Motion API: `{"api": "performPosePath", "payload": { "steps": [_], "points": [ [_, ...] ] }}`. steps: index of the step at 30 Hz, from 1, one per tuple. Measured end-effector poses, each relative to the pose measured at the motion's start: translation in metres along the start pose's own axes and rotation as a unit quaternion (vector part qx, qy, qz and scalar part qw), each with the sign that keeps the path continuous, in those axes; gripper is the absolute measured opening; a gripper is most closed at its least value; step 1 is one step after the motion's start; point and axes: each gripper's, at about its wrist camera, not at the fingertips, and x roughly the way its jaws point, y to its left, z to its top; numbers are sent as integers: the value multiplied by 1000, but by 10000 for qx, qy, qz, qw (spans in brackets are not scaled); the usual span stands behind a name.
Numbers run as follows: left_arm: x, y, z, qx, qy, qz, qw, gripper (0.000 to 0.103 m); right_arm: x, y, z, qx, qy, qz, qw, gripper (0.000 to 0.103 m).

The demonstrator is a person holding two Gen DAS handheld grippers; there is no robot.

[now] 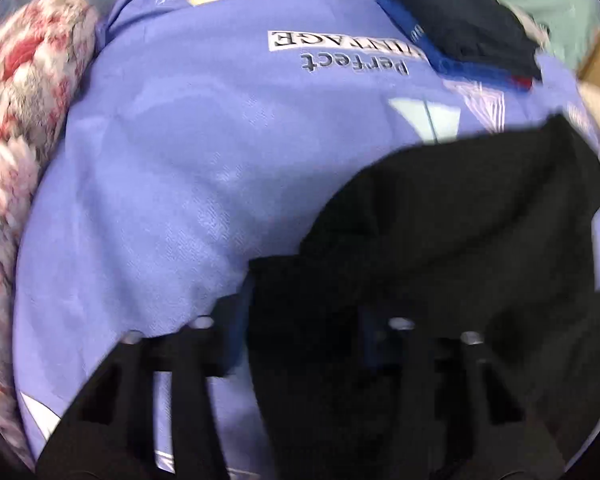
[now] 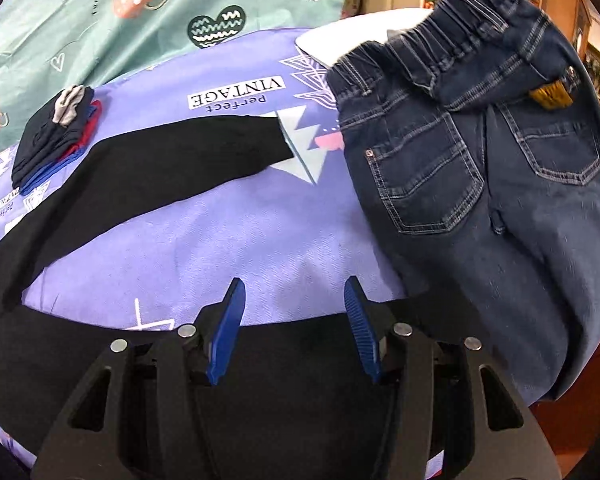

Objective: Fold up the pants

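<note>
A: Where were the black pants (image 2: 172, 160)?

B: Spread on the purple sheet (image 2: 220, 232), between the jeans (image 2: 480, 184) and the folded stack (image 2: 52, 140). Soft, limp cloth; I'd pinch the hem.

A: And the jaws?

B: Right gripper (image 2: 296, 328) stood apart above the waist. Left gripper (image 1: 300, 320) seemed buried in cloth; couldn't tell.
</note>
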Motion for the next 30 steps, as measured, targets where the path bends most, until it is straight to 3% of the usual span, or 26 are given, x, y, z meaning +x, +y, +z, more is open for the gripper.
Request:
{"api": "performPosePath", "payload": {
  "steps": [3,5,11,17,20,22,27,28,29,30],
  "points": [
    [-21,13,22,-204,-418,444,9979,37,2,2,3,11,-1,-45,10000,52],
    [-17,25,33,-398,-364,477,9974,38,5,6,5,-17,33,-3,10000,52],
    [20,19,45,-91,-179,1041,9944,44,31,34,16,-197,137,251,9994,52],
    [21,23,43,-173,-146,1055,9942,50,78,45,73,23,64,320,9995,58],
    [20,23,39,-134,-146,1165,9930,71,107,45,103,235,39,237,9994,62],
    [18,27,36,-235,-178,1128,9932,75,127,43,121,393,36,168,9991,73],
    [20,40,33,-575,-139,931,9939,84,182,31,138,853,609,-34,9945,75],
    [21,40,32,-555,-133,944,9939,84,192,32,138,878,752,-27,9933,70],
    [22,38,33,-515,-146,992,9936,84,198,34,137,858,852,107,9926,39],
    [22,36,34,-468,-168,1059,9931,83,200,38,138,769,901,242,9927,25]
  ]
}}
